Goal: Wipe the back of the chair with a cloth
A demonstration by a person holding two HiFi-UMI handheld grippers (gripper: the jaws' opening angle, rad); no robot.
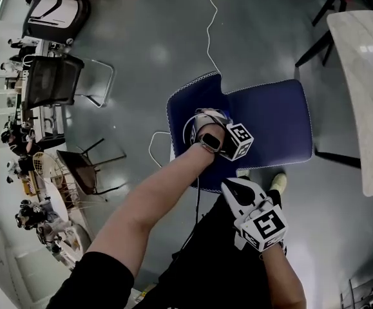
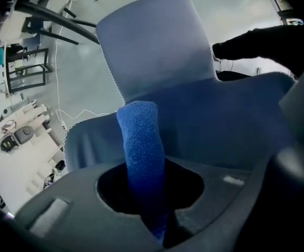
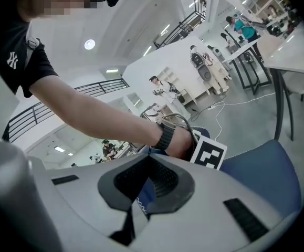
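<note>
The blue fabric chair (image 1: 270,127) stands below me, with its white-stitched backrest (image 1: 189,102) toward the left. My left gripper (image 1: 198,126) is over the backrest, shut on a rolled blue cloth (image 2: 140,140). In the left gripper view (image 2: 152,214) the cloth sticks out toward the backrest (image 2: 152,46), and I cannot tell if it touches. My right gripper (image 1: 239,192) hangs close to my body beside the seat's near edge. In the right gripper view (image 3: 146,185) its jaws meet with nothing held, pointing at the left wrist and its marker cube (image 3: 210,154).
A white table (image 1: 366,95) with black legs stands right of the chair. A white cable (image 1: 209,31) runs across the grey floor behind it. A black mesh chair (image 1: 51,79) and a wire-frame chair (image 1: 83,169) stand at the left.
</note>
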